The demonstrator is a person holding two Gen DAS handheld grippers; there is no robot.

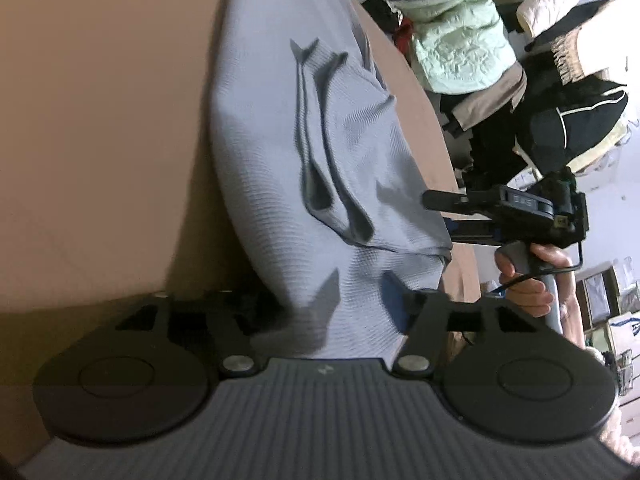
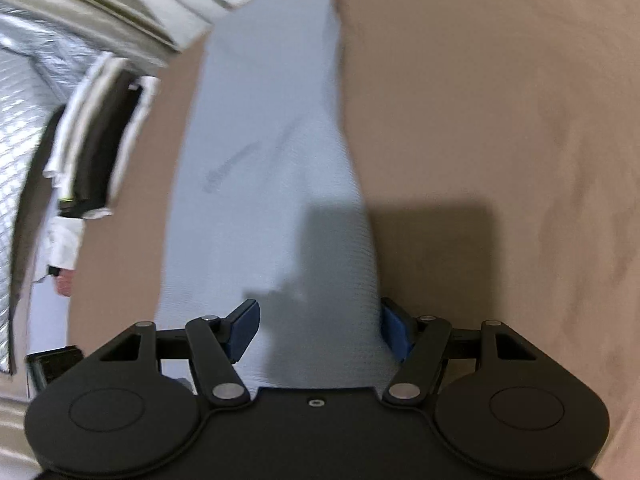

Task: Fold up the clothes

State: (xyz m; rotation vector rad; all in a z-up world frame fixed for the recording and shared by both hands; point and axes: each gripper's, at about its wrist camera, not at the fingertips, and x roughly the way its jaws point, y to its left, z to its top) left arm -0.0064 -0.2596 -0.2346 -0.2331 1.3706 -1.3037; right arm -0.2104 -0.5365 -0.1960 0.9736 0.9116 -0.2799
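A light blue-grey ribbed garment (image 1: 320, 140) lies folded in a long strip on a tan table (image 1: 100, 120). In the left wrist view my left gripper (image 1: 332, 300) stands open, the cloth running between its spread fingers; the left pad is hidden under the fabric. The right gripper (image 1: 436, 200) shows in that view at the garment's right edge, held by a hand. In the right wrist view my right gripper (image 2: 320, 328) is open with blue pads (image 2: 244, 326) on either side of the garment (image 2: 272, 184).
A stack of folded white and black clothes (image 2: 96, 144) sits on the table's left side in the right wrist view. Piled clothes (image 1: 500, 60) and clutter lie beyond the table edge (image 1: 440, 132). Tan table surface (image 2: 500, 140) spreads right.
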